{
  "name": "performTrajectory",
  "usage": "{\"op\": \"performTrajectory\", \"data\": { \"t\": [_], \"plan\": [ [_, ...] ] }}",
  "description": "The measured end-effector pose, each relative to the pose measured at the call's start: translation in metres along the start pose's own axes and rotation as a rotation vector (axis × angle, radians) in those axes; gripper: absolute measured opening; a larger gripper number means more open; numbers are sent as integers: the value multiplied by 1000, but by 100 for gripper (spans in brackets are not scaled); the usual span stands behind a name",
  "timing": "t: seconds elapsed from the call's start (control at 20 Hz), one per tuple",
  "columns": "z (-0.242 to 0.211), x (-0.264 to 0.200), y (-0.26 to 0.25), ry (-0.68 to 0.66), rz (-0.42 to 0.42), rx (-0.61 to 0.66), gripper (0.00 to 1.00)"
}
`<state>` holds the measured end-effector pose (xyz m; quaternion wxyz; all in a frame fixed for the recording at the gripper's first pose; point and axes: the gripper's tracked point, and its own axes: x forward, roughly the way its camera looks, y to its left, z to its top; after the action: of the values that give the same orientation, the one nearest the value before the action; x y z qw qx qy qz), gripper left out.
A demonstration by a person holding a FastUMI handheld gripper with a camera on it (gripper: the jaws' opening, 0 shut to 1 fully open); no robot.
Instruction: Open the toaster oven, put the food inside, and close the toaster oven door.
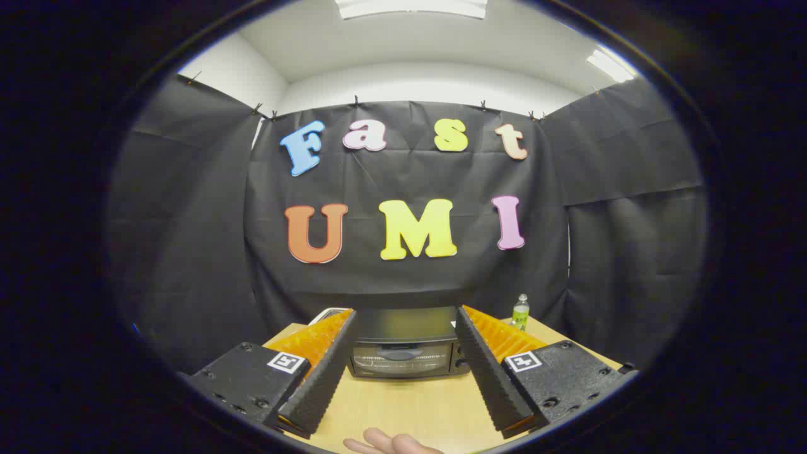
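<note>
My gripper (403,372) hangs over the wooden table (403,403), fingers spread wide and holding nothing. The toaster oven (403,343) sits beyond them at the far edge, door closed. A bottle (521,311) stands far right; a hand (391,442) rests near me.

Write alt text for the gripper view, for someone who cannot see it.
A toaster oven with its door closed sits on a wooden table, seen between the open fingers of a handheld tool that holds nothing. A small bottle stands behind the oven near the black cloth wall, and a person's hand rests on the table's near edge.
</note>
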<state>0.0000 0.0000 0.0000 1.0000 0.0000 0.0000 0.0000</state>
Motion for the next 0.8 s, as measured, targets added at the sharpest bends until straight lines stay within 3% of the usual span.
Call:
{"op": "performTrajectory", "data": {
  "t": [0.15, 0.3, 0.8],
  "plan": [
    [18, 3, -1, -22, -30, -26, 100],
    [13, 5, 10, 13, 15, -44, 100],
    [-5, -13, -13, 19, -31, 40, 100]
  ]
}}
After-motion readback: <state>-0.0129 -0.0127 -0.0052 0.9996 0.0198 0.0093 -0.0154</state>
